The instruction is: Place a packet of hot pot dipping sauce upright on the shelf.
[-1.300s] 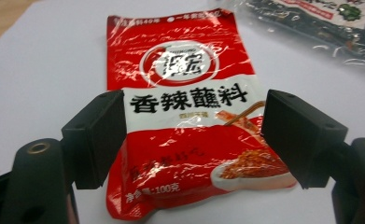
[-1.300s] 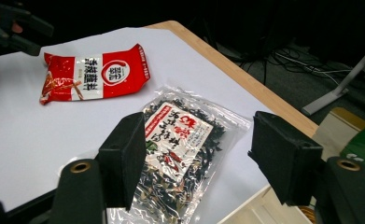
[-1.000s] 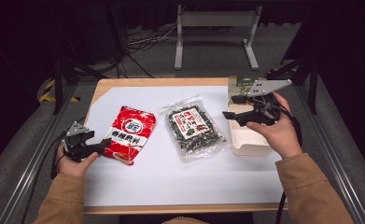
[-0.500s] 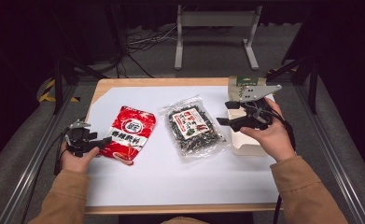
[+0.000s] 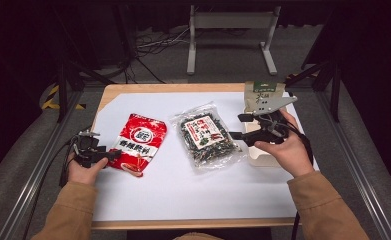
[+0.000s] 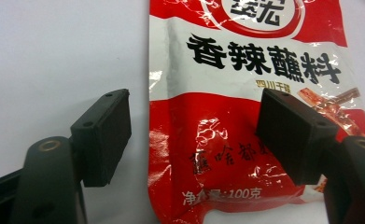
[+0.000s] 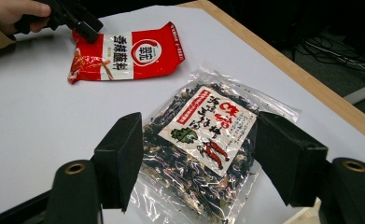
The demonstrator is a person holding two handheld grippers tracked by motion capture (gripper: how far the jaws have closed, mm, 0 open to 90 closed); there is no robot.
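A red and white snack packet point(image 5: 139, 142) lies flat on the left of the white mat. My left gripper point(image 5: 108, 156) is low at its near-left end. In the left gripper view point(image 6: 194, 107) the jaws have just been closing a little and stand open. The packet's lower part point(image 6: 208, 154) lies between them, untouched by the pads. A clear bag of dark dried food point(image 5: 207, 140) lies mid-table. My right gripper point(image 5: 238, 126) hovers open at its right edge, and the bag point(image 7: 194, 154) shows below the spread jaws point(image 7: 199, 135).
A pale open box point(image 5: 263, 156) sits under my right hand, with a green-topped pouch point(image 5: 262, 94) standing behind it. The white mat point(image 5: 183, 190) covers the wooden table point(image 5: 183, 87). In the right gripper view the red packet point(image 7: 133, 53) and left gripper point(image 7: 84, 25) appear far off.
My left hand has dropped and slid toward the red packet's near end. The right hand has edged slightly left toward the clear bag.
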